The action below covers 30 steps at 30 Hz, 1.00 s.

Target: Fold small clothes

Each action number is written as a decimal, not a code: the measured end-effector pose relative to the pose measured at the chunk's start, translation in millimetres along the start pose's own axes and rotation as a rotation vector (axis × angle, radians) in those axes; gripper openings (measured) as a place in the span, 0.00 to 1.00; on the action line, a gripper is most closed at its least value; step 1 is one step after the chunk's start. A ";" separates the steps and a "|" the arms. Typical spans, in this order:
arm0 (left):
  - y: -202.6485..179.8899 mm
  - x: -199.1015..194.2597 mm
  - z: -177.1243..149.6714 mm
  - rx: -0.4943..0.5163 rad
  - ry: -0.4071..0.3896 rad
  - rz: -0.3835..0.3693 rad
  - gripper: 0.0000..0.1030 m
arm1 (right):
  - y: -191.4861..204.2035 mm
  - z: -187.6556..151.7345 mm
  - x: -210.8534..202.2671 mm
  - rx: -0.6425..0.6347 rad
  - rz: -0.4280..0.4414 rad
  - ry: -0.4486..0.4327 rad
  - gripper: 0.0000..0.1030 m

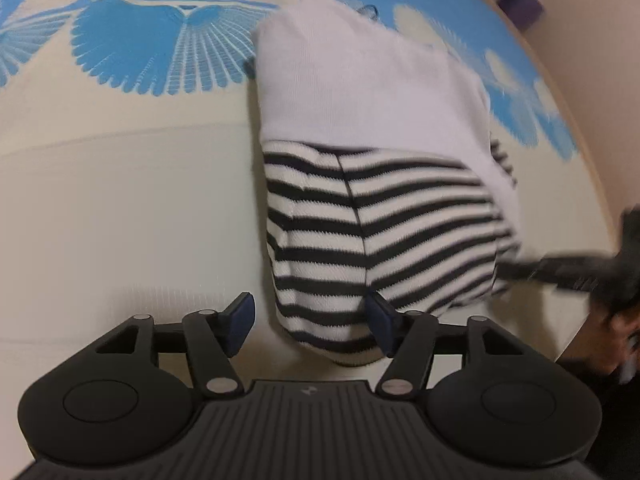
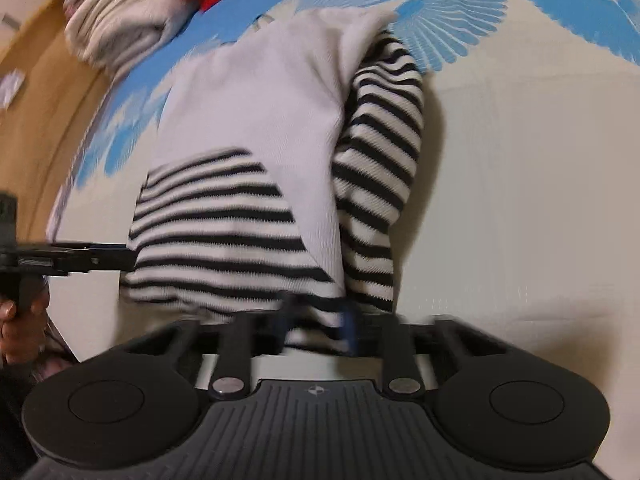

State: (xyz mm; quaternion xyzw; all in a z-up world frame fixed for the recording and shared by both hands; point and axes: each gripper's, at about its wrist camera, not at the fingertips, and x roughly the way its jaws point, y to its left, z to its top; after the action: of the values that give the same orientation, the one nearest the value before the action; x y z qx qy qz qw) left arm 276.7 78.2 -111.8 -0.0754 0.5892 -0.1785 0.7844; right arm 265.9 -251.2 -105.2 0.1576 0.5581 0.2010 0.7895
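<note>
Two grippers work at the near edge of one small garment (image 1: pixel 360 120), a top with a plain pale body and black-and-white striped sleeves, partly folded and lying on a bedsheet (image 1: pixel 120 208) printed with blue fan shapes on cream.

Left gripper (image 1: pixel 310 320): jaws apart, with the striped hem hanging between them. The right-hand pad touches the cloth; the left-hand pad stands clear of it, so nothing is clamped. In the right wrist view this same gripper (image 2: pixel 120 258) comes in from the left of the garment, with the hand (image 2: pixel 20 320) that holds it at the picture's edge.

Right gripper (image 2: pixel 316 320): jaws drawn together on the striped hem at the near edge of the garment, though blur softens the pads. In the left wrist view it appears as a dark smear (image 1: pixel 560 268) reaching the garment's right side.

Surroundings, placed by the garment: beyond its far left corner in the right wrist view sits a heap of other clothes (image 2: pixel 120 20), pale ribbed cloth with a red piece behind it. Tan floor (image 2: pixel 40 120) shows left of the bed there. A small dark purple object (image 1: pixel 520 0), too blurred to identify, lies on the floor beyond the garment's far right in the left wrist view.
</note>
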 end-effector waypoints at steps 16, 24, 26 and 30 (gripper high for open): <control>-33.2 -60.4 5.9 0.131 -0.310 0.095 0.19 | 0.9 11.9 -73.1 -0.008 -0.165 -0.342 0.21; -62.3 -2.7 -6.0 0.342 -0.100 0.439 0.64 | 13.6 13.2 1.5 -0.132 -0.299 -0.083 0.45; -72.4 -29.8 -9.1 0.308 -0.201 0.448 0.68 | 7.1 6.9 1.6 -0.105 -0.496 -0.036 0.44; -99.7 -82.4 -24.1 0.251 -0.423 0.487 0.83 | 26.1 -3.1 -72.2 -0.071 -0.467 -0.301 0.47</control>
State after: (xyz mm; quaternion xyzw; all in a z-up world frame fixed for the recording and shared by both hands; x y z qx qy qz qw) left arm 214.8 18.6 -12.3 0.1292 0.3878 -0.0374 0.9119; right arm 237.9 -264.0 -34.8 0.0251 0.4484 0.0074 0.8934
